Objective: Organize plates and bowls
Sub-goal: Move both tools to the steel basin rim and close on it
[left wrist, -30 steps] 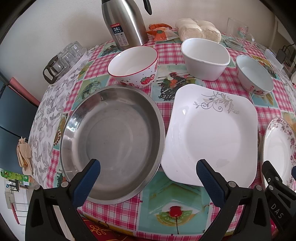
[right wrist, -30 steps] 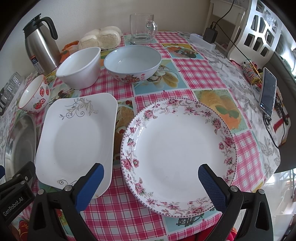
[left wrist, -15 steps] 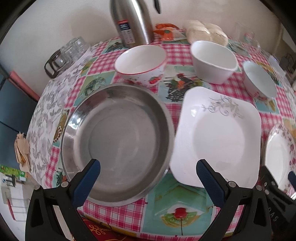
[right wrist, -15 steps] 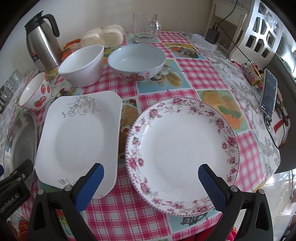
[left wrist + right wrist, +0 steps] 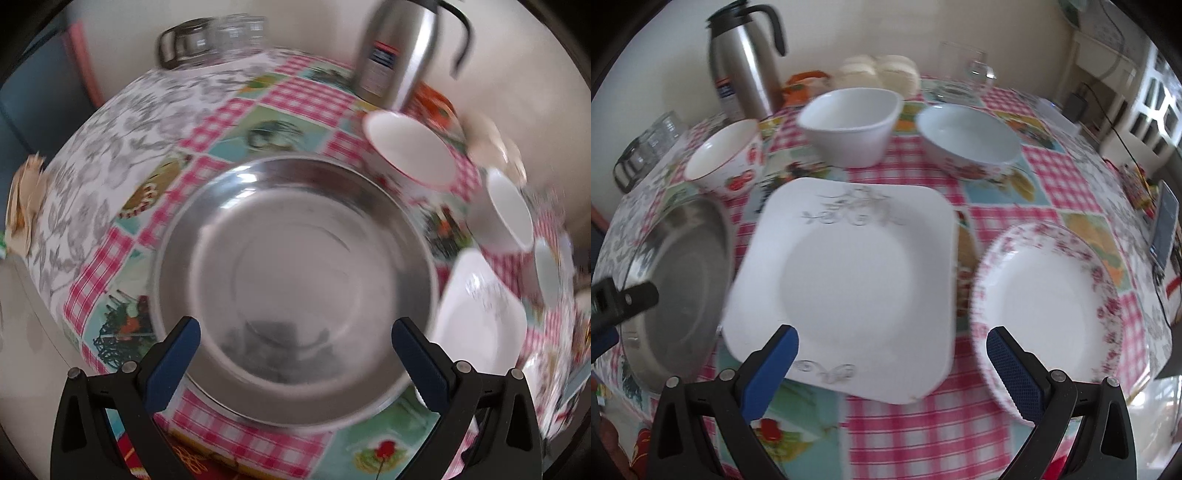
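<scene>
My left gripper is open and empty over the near rim of a round steel pan, which also shows in the right wrist view. My right gripper is open and empty over the near edge of a square white plate, also in the left wrist view. A round floral plate lies to its right. Behind stand a strawberry bowl, a square white bowl and a floral bowl. The strawberry bowl also shows in the left wrist view.
A steel thermos stands at the back left, with buns and a glass mug behind the bowls. Glasses in a rack sit at the far left edge. A phone lies at the right edge of the checked tablecloth.
Both grippers have swung left. The left view now centres on the steel pan, the right view on the square plate instead of the floral plate. Nothing on the table has moved.
</scene>
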Demonstrator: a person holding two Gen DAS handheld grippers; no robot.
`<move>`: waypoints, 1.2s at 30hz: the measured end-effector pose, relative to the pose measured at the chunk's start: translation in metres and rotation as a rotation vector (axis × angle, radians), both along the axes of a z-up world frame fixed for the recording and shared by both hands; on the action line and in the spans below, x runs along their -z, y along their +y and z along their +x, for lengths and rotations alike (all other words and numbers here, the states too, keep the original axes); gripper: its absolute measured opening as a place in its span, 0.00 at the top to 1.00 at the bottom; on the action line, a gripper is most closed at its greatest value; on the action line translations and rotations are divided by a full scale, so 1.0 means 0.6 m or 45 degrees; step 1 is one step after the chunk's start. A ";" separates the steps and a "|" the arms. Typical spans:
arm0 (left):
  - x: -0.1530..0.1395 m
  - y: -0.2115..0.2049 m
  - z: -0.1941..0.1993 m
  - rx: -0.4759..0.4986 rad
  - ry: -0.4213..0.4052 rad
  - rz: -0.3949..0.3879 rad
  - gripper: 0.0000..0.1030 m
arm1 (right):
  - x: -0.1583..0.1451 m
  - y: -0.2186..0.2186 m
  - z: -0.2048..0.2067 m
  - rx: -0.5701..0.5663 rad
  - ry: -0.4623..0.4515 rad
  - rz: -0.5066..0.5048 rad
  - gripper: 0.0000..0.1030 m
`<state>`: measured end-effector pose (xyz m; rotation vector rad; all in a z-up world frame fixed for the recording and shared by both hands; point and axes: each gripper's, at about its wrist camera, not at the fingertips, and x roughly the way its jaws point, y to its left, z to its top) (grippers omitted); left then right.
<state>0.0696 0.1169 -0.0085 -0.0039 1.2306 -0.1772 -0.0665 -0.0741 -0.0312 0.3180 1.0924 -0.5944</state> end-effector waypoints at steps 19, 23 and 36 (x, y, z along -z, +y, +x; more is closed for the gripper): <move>0.055 0.138 0.075 -0.153 -0.033 -0.232 0.00 | 0.008 0.079 0.098 -0.232 -0.164 0.022 0.00; 0.060 0.139 0.076 -0.146 -0.033 -0.174 0.00 | 0.007 0.096 0.121 -0.315 -0.196 -0.010 0.00; 0.090 0.147 0.089 -0.151 0.020 -0.199 0.10 | 0.015 0.086 0.179 -0.427 -0.246 0.091 0.43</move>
